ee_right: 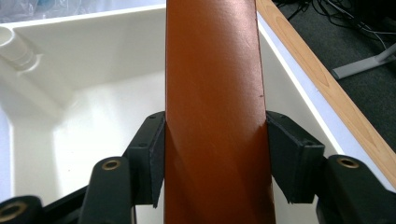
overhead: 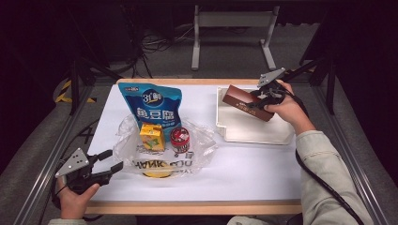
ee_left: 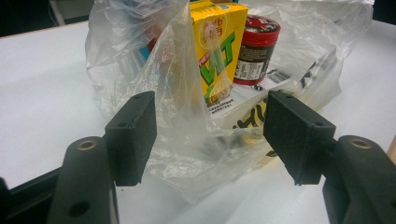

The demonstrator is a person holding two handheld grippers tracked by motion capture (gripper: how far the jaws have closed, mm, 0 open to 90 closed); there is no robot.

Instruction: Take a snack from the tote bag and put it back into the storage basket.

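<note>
My right gripper (overhead: 257, 102) is shut on a long brown box (overhead: 248, 103), held tilted over the white tray (overhead: 248, 135) at the table's right. In the right gripper view the brown box (ee_right: 212, 107) fills the gap between both pads, above the tray floor (ee_right: 93, 126). My left gripper (overhead: 111, 160) stands open near the front left edge, pointing at a clear plastic bag (overhead: 197, 145). On that bag stand a yellow drink carton (overhead: 152, 136) and a red-lidded jar (overhead: 180, 139). The left gripper view shows its fingers apart just before the crumpled bag (ee_left: 187, 140), carton (ee_left: 215, 46) and jar (ee_left: 254, 46).
A blue snack pouch (overhead: 151, 104) stands behind the carton. The table has a wooden edge (overhead: 197, 207) at the front, with metal frame rails on both sides. A grey stand and cables sit on the floor beyond the table.
</note>
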